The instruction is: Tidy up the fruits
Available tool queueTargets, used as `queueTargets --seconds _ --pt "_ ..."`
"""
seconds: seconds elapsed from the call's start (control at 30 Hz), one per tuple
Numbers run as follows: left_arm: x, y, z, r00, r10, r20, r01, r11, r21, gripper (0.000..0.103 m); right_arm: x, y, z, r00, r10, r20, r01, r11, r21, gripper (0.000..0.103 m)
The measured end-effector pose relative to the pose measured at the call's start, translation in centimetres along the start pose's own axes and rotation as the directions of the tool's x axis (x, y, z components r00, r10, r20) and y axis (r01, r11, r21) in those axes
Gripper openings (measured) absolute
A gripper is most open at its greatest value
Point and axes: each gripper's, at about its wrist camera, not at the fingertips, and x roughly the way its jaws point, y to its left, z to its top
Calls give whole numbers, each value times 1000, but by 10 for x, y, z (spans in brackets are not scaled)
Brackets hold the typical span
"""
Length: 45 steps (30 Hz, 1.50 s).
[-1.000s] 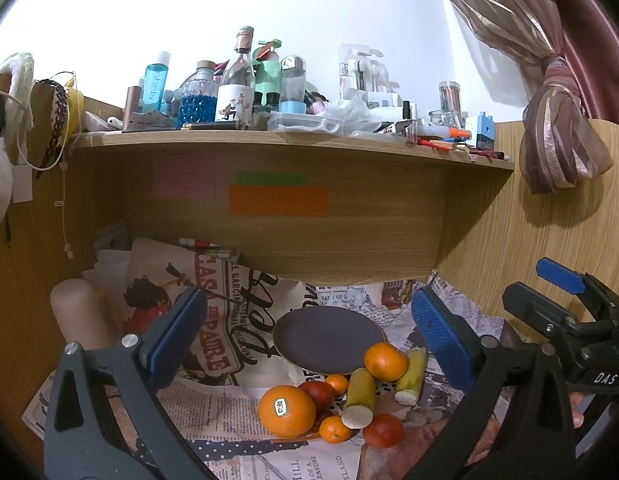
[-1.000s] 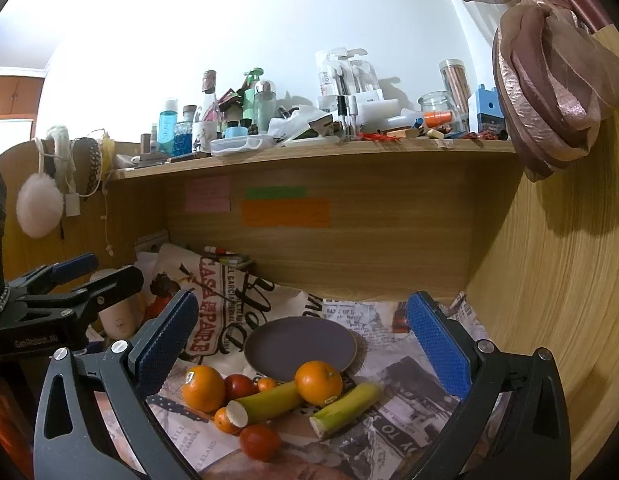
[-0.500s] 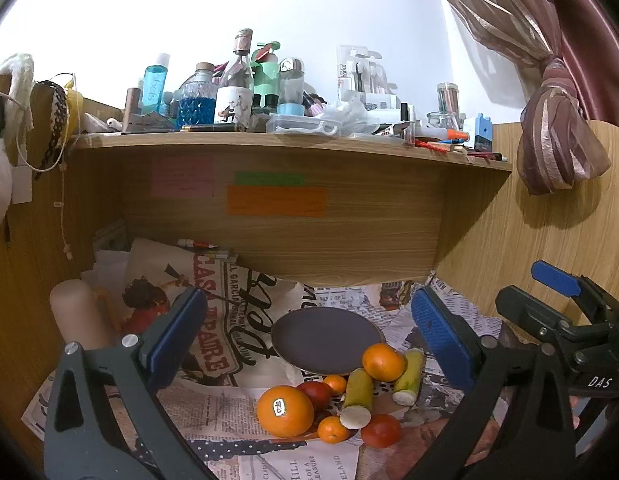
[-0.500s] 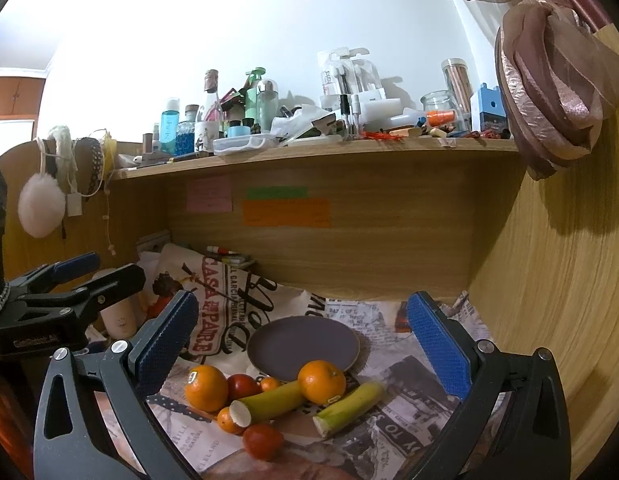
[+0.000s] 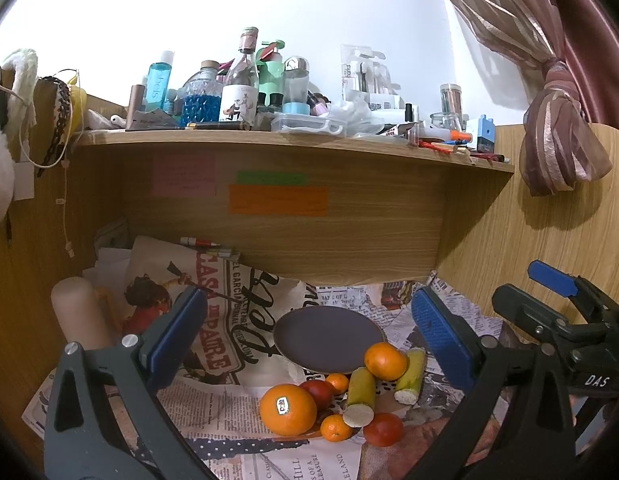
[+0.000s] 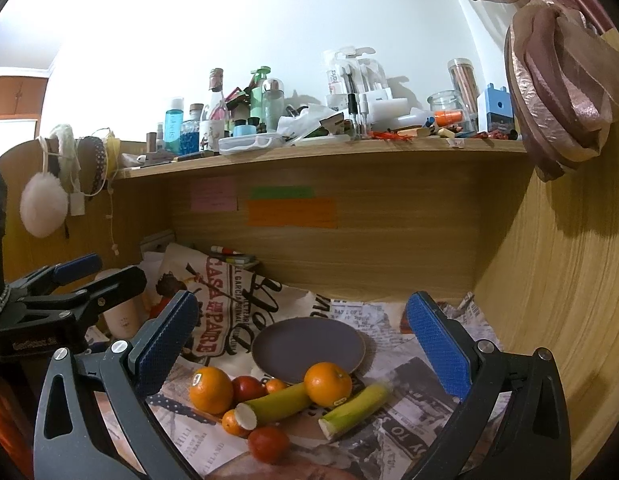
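Both tongs hang open and empty above the bench. The fruits lie in a heap on the newspaper, just in front of the empty plate (image 6: 309, 349). The big orange (image 5: 287, 409) sits low between the left tongs (image 5: 305, 334), so the left looks nearer to it. The right tongs (image 6: 303, 340) frame the other orange (image 6: 328, 384), touching the plate's front rim.

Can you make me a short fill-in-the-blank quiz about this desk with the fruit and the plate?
1. The dark plate holds ____ fruit.
2. Both the left gripper and the right gripper have their fingers ____.
3. The big orange with a sticker lies on the ____ covering the desk.
4. The orange sticky note sits directly below a ____ one.

Missing words: no; open; newspaper; green
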Motion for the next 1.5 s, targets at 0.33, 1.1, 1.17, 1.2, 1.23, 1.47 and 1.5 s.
queueTargets --seconds 0.33,1.1,1.17,1.2,1.23,1.47,1.5 --pt "1 1 0 1000 -3 -3 3 1000 -2 103 3 0 1 1000 1 -6 -1 1000 9 103" --pt "77 26 -44 965 -60 -256 46 997 -60 80 49 -27 -24 978 35 -206 -29 999 33 79" --pt "88 31 -55 952 -66 -300 46 996 -71 80 58 -33 -30 966 48 -254 -38 998 43 74" --pt "92 33 -59 946 -67 -318 46 996 -75 80 64 -37 -34 958 54 -281 -42 998 50 73" --pt "97 34 -64 940 -68 -335 44 996 -78 80 67 -39 -37 953 56 -297 -42 998 54 72" --pt "126 40 -98 886 -70 -459 38 996 -79 80 95 -55 -59 897 95 -432 -55 993 105 66" --pt "129 41 -102 879 -72 -471 40 996 -78 80 99 -57 -61 889 106 -445 -60 991 116 66"
